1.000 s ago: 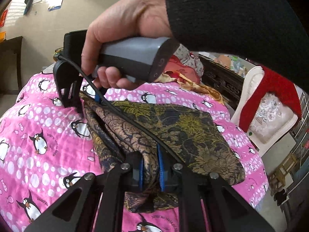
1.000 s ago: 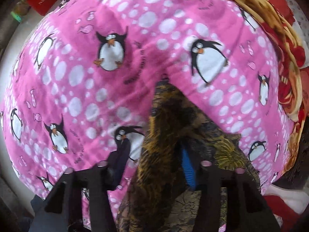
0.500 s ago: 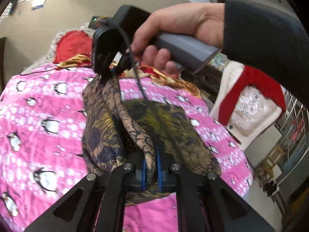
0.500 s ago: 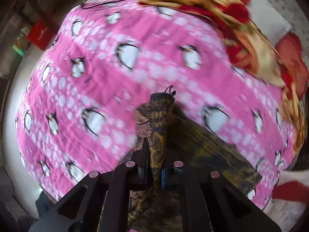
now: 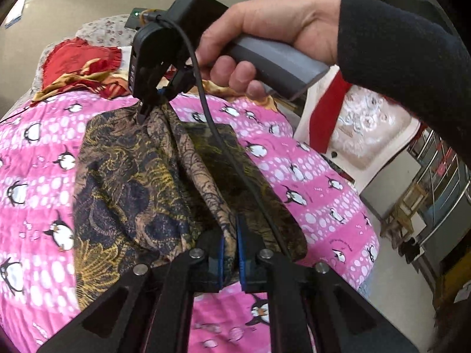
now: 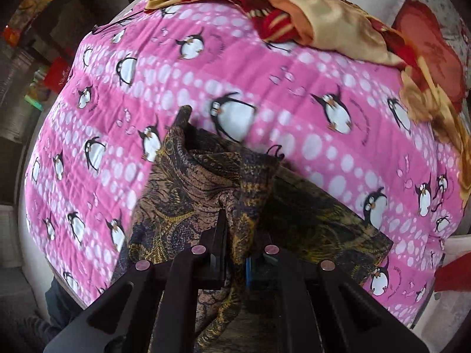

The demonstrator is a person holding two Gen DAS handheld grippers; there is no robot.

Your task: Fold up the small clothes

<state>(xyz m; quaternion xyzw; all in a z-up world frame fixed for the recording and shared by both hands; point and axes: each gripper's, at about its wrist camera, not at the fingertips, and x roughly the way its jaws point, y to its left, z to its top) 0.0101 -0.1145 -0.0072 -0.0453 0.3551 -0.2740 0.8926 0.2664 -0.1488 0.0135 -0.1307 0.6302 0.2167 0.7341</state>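
A dark garment [image 5: 132, 182] with a brown and gold print lies partly folded on the pink penguin blanket [image 5: 35, 147]. My left gripper [image 5: 229, 253] is shut on a raised fold of it at the near edge. Farther off, my right gripper [image 5: 147, 108] pinches the garment's far corner, held by a hand [image 5: 265, 29] in a dark sleeve. In the right wrist view the garment [image 6: 191, 194] bunches up between the right gripper's [image 6: 235, 250] blue-padded jaws, which are shut on it. The cloth hangs lifted between both grippers, its lower layer flat on the blanket.
A heap of red and gold cloths [image 5: 79, 67] lies at the far end of the bed, also in the right wrist view [image 6: 323, 14]. A white chair [image 5: 362, 123] with a red cloth stands beside the bed's right edge. The blanket [image 6: 323, 153] spreads around the garment.
The right gripper's jaws closed on the garment's corner and lifted it. Both grippers have carried the raised edge across the bed, and the cloth has gathered into a tall fold between them.
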